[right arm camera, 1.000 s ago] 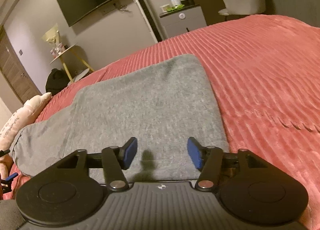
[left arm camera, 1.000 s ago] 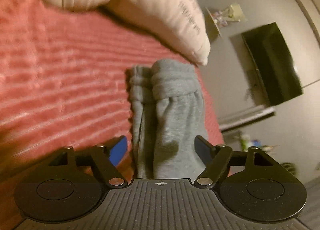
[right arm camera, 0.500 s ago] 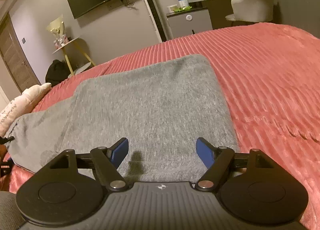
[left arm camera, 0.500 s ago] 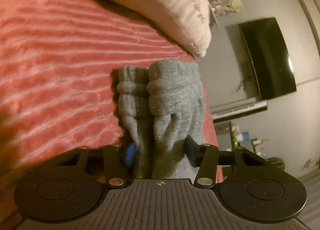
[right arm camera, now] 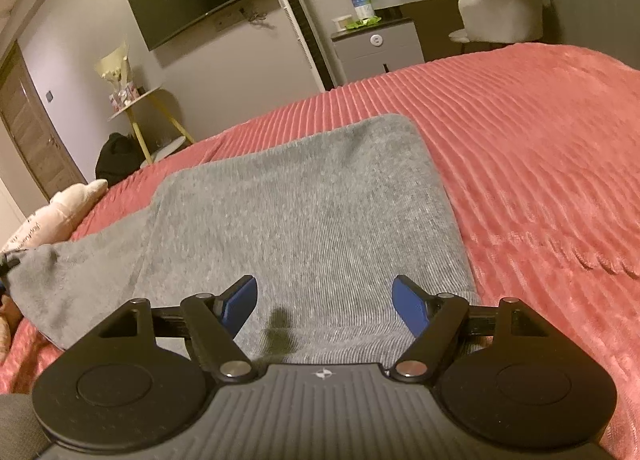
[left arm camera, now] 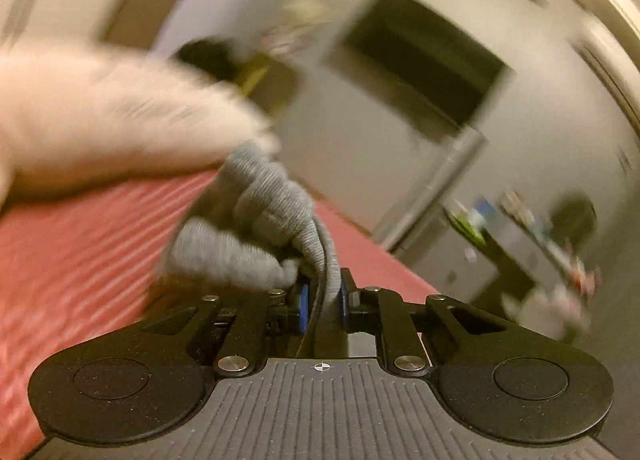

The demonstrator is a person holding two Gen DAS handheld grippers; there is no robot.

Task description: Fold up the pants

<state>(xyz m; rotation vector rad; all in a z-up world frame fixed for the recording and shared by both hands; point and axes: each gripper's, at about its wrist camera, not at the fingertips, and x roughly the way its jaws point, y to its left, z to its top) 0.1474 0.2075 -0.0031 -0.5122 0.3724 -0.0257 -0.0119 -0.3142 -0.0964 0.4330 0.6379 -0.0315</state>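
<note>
Slippage is the main risk here: the left gripper (left arm camera: 320, 302) has just been closing its jaws, and they now pinch a thick bunch of the grey pants (right arm camera: 304, 215) at the cuffed leg ends (left arm camera: 256, 227), several layers at once. If an inner layer is only half caught, it could drop out as the ends are carried over, and the fold would land skewed. The left wrist view is heavily blurred, so a fast swing could also drag the whole garment across the red bed cover (right arm camera: 540, 147). The right gripper (right arm camera: 324, 308) hovers with its jaws wide and empty above the near edge of the pants, pinning nothing. The pale pillow (left arm camera: 112, 119) lies just beyond the cuffs and could be snagged.
</note>
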